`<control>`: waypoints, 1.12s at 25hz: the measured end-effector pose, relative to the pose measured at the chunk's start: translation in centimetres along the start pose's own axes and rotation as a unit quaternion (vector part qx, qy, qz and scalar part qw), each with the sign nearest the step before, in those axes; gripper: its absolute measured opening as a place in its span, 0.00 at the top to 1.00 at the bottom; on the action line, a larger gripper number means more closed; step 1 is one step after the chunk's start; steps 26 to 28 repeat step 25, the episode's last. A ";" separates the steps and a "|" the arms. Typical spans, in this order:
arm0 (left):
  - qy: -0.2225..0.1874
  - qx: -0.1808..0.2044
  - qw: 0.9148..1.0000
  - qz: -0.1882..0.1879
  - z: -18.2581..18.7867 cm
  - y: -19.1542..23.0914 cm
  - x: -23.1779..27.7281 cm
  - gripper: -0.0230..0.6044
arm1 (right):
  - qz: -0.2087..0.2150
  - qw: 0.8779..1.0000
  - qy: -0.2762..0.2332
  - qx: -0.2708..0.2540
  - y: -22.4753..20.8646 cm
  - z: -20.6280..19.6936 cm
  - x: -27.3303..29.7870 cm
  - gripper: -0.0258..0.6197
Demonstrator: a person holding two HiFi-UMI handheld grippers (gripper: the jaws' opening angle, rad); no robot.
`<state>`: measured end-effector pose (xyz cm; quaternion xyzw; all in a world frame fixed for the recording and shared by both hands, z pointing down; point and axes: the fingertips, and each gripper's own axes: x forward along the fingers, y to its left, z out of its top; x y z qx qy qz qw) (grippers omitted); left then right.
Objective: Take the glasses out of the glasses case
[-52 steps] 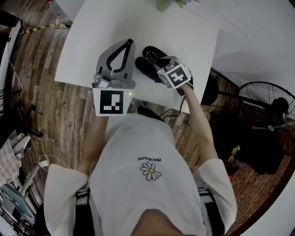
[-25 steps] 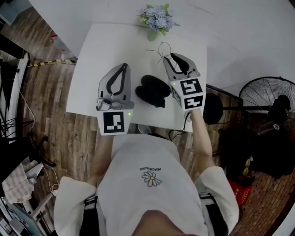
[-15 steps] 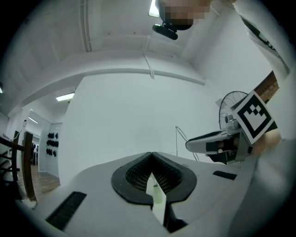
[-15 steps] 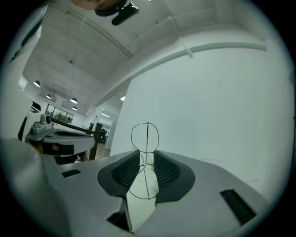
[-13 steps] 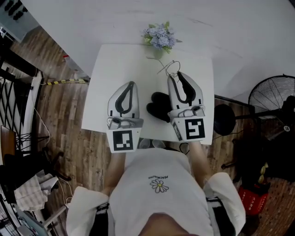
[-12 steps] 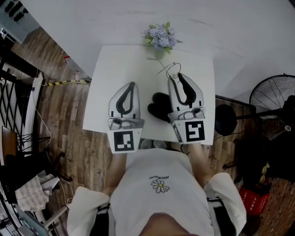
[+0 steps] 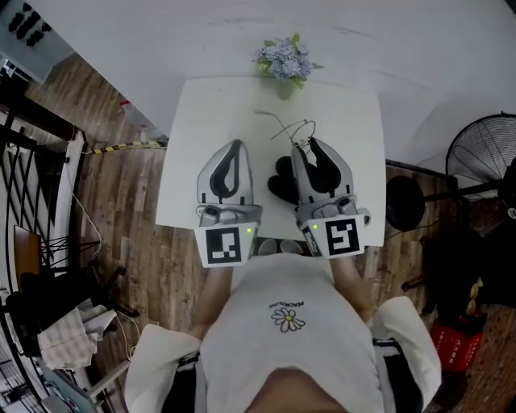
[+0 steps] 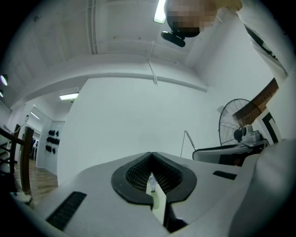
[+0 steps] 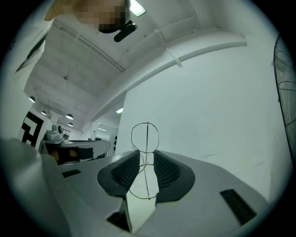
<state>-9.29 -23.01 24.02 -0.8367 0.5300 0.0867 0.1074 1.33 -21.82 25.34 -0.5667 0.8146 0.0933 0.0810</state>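
Lighting: bright, even, supplied by ceiling strip lamps (image 8: 159, 11) seen above the left claw (image 8: 151, 155). Tabletop (image 7: 218, 105) rendered glare-white. Edges bent and vignetted by fisheye; its near body softly defocused.

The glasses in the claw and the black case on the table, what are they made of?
The glasses look like thin bare metal wire: the right claw pinches skinny grey loops you can see straight through. Whether lenses sit in them is unclear. The case looks like a dull black fabric or leather-like covering with no shine, but it is too small to tell for sure.
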 end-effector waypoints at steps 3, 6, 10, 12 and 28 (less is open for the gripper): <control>-0.001 -0.001 1.000 0.000 0.0 0.0 -0.1 0.94 | 0.000 1.000 0.006 0.014 0.0 -0.6 -0.2 0.82; -0.002 0.000 1.000 0.004 0.0 0.2 -0.1 0.94 | 0.000 1.000 0.004 0.015 0.0 -0.5 -0.2 0.82; -0.004 0.001 1.000 0.008 0.1 0.4 -0.5 0.94 | -0.001 1.000 -0.002 0.012 -0.1 -0.1 -0.2 0.82; -0.004 0.001 1.000 0.009 0.1 0.5 -0.6 0.94 | -0.002 1.000 -0.002 0.010 -0.1 0.0 -0.2 0.82; -0.004 0.000 1.000 0.011 0.0 0.8 -0.7 0.94 | -0.006 1.000 0.006 0.012 -0.3 -0.4 -0.5 0.82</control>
